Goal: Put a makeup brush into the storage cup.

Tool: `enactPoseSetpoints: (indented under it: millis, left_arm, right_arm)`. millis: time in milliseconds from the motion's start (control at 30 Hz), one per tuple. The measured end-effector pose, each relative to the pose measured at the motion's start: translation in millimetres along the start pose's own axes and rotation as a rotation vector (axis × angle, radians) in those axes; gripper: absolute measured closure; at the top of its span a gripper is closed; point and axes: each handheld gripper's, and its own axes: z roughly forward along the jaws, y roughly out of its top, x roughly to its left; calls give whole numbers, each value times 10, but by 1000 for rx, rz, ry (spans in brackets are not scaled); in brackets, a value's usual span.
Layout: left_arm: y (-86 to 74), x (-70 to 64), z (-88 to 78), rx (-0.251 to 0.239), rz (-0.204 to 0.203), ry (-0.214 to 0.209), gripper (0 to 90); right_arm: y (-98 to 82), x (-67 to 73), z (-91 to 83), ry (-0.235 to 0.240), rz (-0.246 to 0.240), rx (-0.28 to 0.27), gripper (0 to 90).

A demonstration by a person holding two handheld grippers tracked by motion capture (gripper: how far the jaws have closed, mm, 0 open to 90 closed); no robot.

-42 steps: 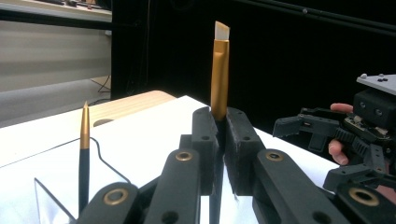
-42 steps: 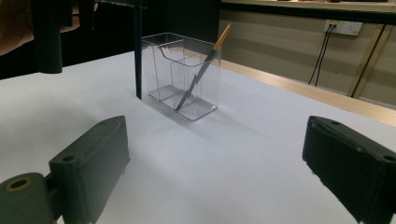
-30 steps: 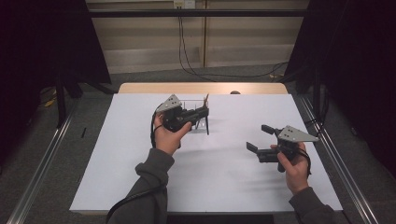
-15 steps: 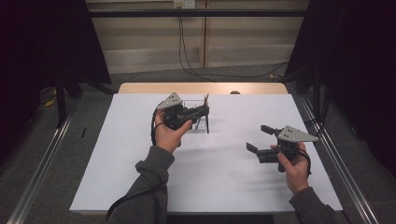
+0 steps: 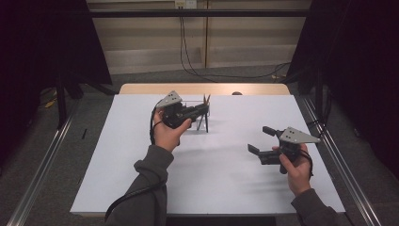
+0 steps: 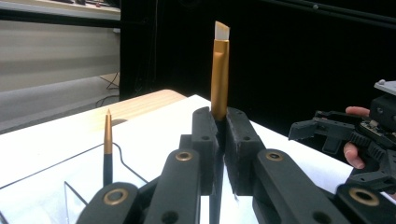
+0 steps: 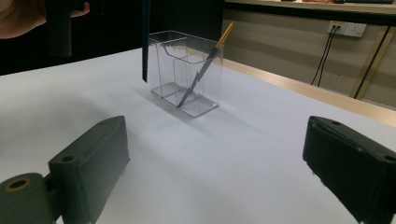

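Clear plastic divided holder [image 7: 187, 74] stands on the white-covered table [image 5: 216, 188], toward its far edge, left of centre. One gold-tipped dark pen [image 7: 201, 74] leans inside it. Left tongs [image 5: 203, 109] sit just beside the holder, clamping a second gold-and-black pen [image 6: 219, 70] upright above the table. Right tongs [image 5: 262, 140] are well apart, nearer and to the right.

Almost no change. The left hand-held gripper [image 5: 205, 107], clamped on the gold-and-black pen [image 6: 219, 70], sits a touch nearer the person than a second ago, by the clear holder [image 7: 187, 74]; the shift is slight. The pen is upright as before.
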Motion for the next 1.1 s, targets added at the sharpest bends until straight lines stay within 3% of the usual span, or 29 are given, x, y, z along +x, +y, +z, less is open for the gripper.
enactPoseSetpoints:
  millis: [900, 967, 1100]
  left_arm:
    - [164, 115, 21, -8, 0, 28, 834]
    - [193, 130, 14, 5, 14, 37, 834]
    - [221, 146, 20, -1, -1, 44, 834]
  right_arm:
    - [12, -19, -19, 4, 7, -16, 56]
    - [11, -21, -19, 3, 9, -16, 56]
    - [11, -16, -15, 6, 8, -18, 56]
